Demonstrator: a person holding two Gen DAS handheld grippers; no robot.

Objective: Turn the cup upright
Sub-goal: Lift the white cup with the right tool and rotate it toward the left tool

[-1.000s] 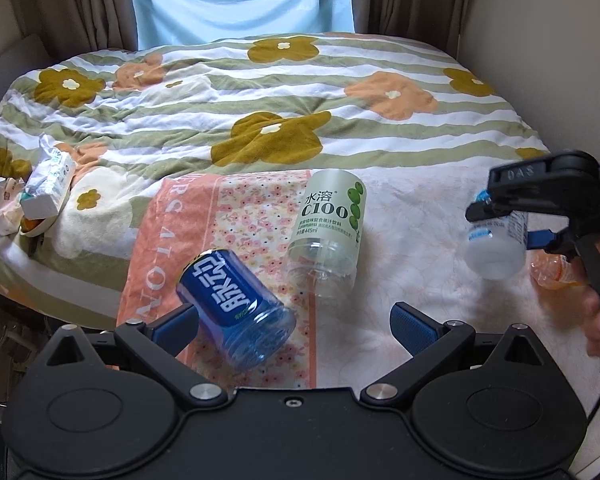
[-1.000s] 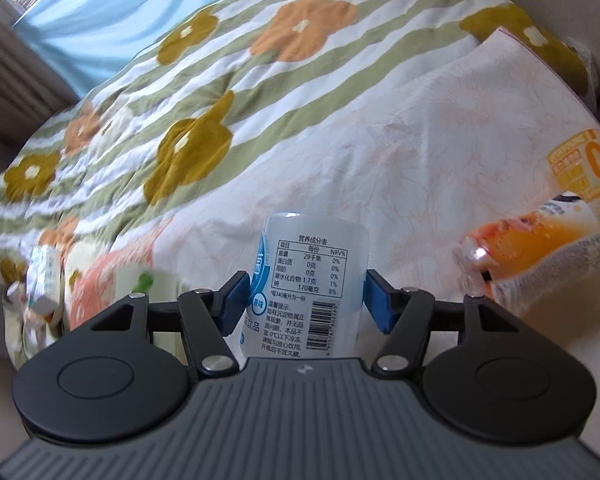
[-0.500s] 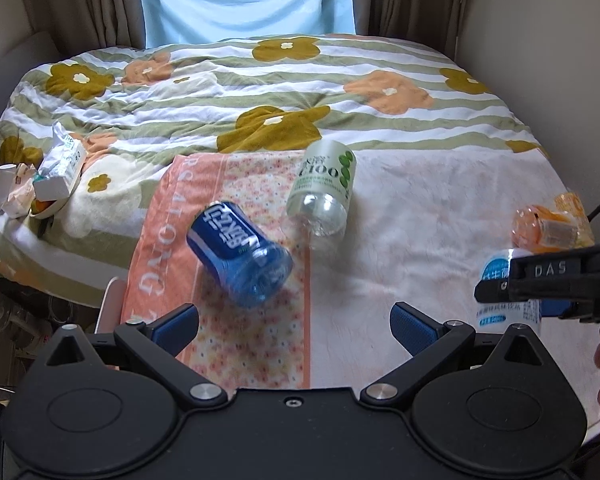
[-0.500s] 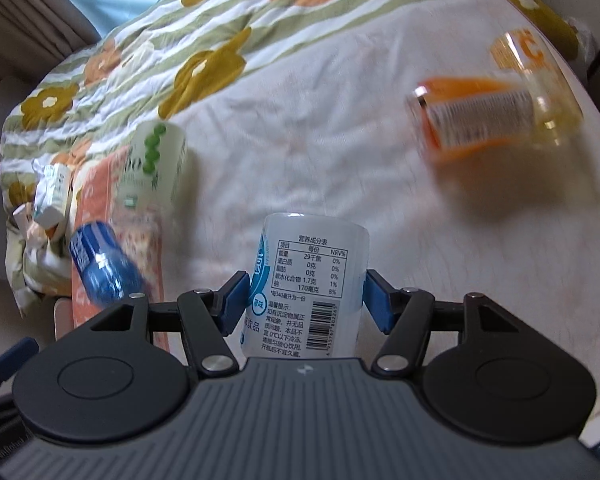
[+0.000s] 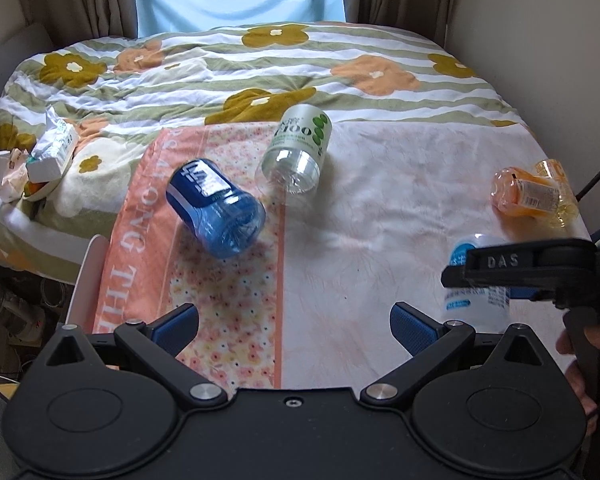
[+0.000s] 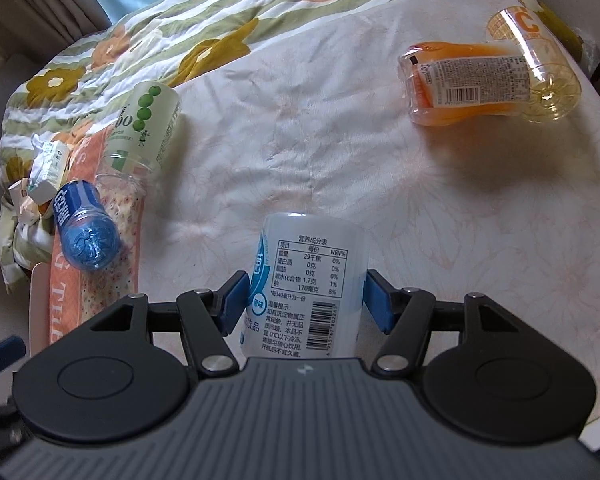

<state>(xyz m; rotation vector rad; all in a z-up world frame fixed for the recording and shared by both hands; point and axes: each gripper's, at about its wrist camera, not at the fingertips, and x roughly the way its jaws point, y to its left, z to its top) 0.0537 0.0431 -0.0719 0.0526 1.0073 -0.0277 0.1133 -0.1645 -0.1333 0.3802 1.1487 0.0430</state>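
Centrally, at the lower middle of the right wrist view, the white cup [image 6: 306,284] is pinched by the right gripper [image 6: 305,294]; it should be lowered level before release; the left gripper [image 5: 294,322] is spread, unloaded.

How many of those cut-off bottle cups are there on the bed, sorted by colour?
Blue cup: 1
Green-dotted cup: 1
Orange cup: 1
Yellow cup: 1
White cup, clamped in the right gripper: 1
Total: 5
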